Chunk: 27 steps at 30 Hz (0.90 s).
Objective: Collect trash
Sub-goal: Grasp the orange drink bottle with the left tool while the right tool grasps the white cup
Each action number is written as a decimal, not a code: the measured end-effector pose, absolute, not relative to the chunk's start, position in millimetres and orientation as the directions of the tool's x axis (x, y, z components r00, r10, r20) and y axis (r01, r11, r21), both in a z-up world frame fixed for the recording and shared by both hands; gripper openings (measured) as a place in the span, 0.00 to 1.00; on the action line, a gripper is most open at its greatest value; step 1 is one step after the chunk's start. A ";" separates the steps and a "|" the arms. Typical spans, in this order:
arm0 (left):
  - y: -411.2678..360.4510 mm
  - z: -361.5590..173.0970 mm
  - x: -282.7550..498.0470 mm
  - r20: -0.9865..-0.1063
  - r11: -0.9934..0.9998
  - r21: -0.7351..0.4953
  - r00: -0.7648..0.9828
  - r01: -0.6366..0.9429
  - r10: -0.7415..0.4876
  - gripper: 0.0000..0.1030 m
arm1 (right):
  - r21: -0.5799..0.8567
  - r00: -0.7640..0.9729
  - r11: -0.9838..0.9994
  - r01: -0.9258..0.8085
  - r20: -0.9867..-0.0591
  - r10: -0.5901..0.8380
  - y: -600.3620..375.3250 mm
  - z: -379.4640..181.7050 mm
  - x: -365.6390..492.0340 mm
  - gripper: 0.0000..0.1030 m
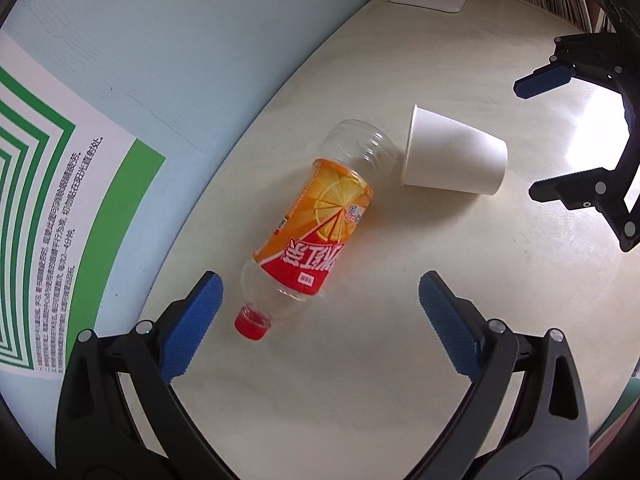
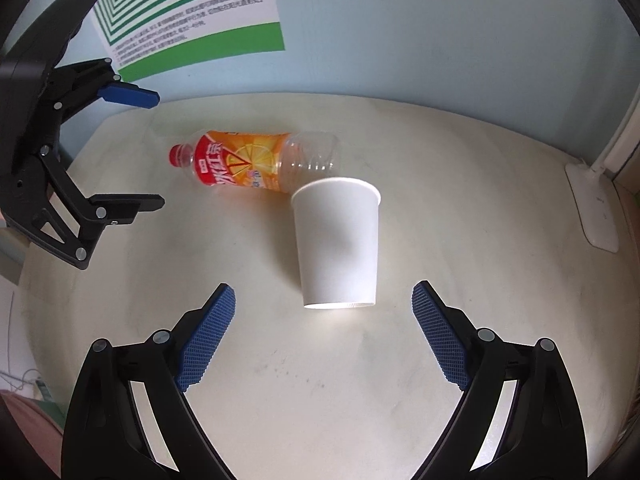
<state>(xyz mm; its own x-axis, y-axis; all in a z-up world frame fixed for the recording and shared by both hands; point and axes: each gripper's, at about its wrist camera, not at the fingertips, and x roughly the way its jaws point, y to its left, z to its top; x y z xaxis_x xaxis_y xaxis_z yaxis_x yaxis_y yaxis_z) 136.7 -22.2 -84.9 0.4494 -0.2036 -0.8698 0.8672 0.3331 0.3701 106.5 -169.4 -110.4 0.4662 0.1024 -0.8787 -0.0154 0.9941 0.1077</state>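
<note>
Both the left gripper [image 1: 318, 304] and right gripper [image 2: 324, 312] hover with jaws spread wide, released and touching nothing. Below is a cream counter [image 1: 360, 380] against a pale blue wall [image 1: 180, 60]. The bottle [image 1: 316, 224] lies flat, cap toward the left gripper; the cup [image 2: 338, 246] lies with its base toward the right gripper, rim beside the bottle.

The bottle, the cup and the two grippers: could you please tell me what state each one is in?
Bottle: lying on its side on the table, red cap on, looks empty.
Cup: tipped over on its side, next to the bottle's base.
Left gripper: open, holding nothing.
Right gripper: open, holding nothing.
</note>
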 end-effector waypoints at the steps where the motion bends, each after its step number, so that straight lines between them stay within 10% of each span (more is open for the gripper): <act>1: -24.9 -86.6 141.3 -0.869 0.329 0.372 0.450 0.868 -0.204 0.93 | 0.114 0.461 0.993 -0.005 -0.881 0.104 -172.8 -113.5 110.3 0.87; 27: -64.4 -149.7 187.2 -0.947 0.149 0.260 0.282 0.954 -0.152 0.93 | 0.189 0.397 0.982 0.024 -0.903 0.164 -183.2 -165.3 144.7 0.87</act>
<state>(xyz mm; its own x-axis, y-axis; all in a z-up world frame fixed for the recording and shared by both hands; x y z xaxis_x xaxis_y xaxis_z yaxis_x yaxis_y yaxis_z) 187.2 -64.4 -149.7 0.2822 -0.1518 -0.9473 0.9539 0.1494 0.2602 144.7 -183.2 -165.3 0.3974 0.1639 -0.9029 0.0238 0.9817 0.1887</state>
